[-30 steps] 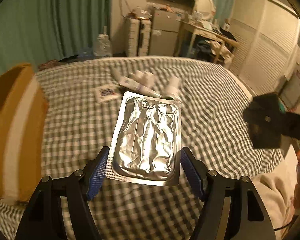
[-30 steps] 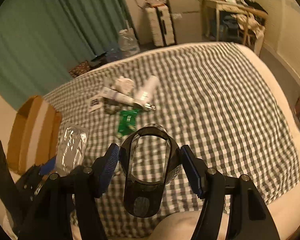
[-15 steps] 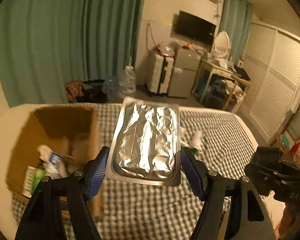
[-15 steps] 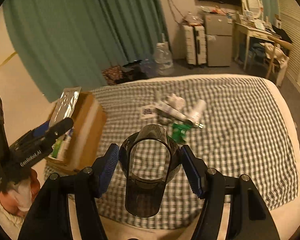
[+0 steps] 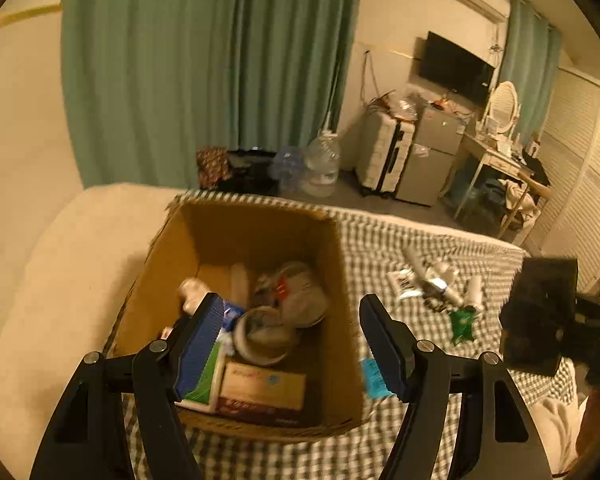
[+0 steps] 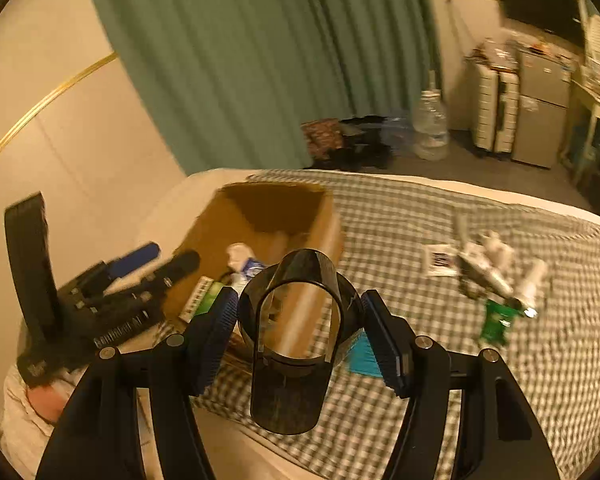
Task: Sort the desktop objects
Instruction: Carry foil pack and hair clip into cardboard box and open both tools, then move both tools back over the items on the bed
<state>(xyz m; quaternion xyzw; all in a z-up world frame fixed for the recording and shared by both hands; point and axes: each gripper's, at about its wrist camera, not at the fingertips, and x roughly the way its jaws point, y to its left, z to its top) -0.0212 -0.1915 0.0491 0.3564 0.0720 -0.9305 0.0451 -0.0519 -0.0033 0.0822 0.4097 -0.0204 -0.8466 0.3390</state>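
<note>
The left gripper (image 5: pixel 286 334) hung wide and empty over the box (image 5: pixel 336 264); the right gripper (image 6: pixel 300 332) clamped a dark plastic piece (image 6: pixel 290 384) beside the box

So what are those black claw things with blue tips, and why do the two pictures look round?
Each is a hand-held gripper a person carries, with a wide-angle camera behind its fingers, so pictures look round. One picture looks along the left hand-held gripper: it is open and empty above a cardboard box with packets inside. The other looks along the right hand-held gripper, which squeezes a dark see-through plastic piece. Both are over a checked bedcover, where small bottles and tubes lie in a pile.
</note>
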